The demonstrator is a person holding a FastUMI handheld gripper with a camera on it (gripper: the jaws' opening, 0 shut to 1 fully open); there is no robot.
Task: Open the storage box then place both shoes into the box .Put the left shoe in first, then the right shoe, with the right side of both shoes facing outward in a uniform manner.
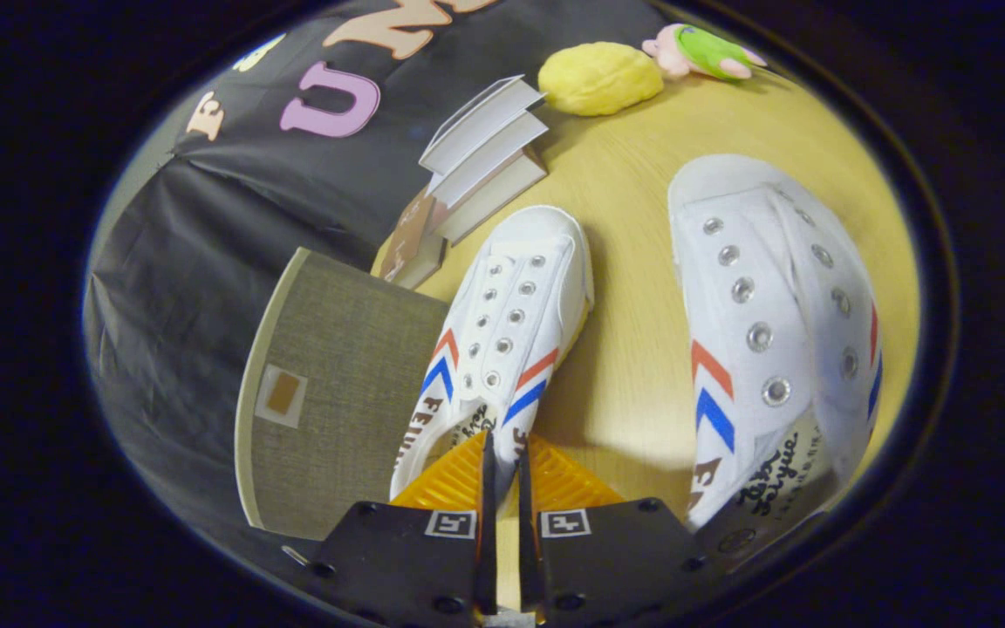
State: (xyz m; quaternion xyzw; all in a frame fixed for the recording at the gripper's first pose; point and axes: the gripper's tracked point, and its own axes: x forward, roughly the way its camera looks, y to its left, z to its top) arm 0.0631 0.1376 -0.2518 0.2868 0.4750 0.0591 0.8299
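Observation:
My gripper [503, 453] is shut on the rim of a white canvas shoe [511, 305] with red and blue chevrons. The orange fingers [459, 480] pinch the rim's edge near the heel, and the toe points away from me. This shoe hangs slightly tilted and casts a shadow on the table to its right. A second matching shoe [773, 314] lies on the wooden table [633, 366] to the right of the fingers, toe also pointing away. The grey fabric storage box [337, 401] stands just left of the held shoe, a small label on the face turned towards me.
A stack of books [485, 157] lies beyond the held shoe's toe, with another book [411, 244] by the box's far corner. Farther back sit a yellow plush lump [598, 78] and a pink and green toy [703, 51]. The black cloth wall rises behind the box.

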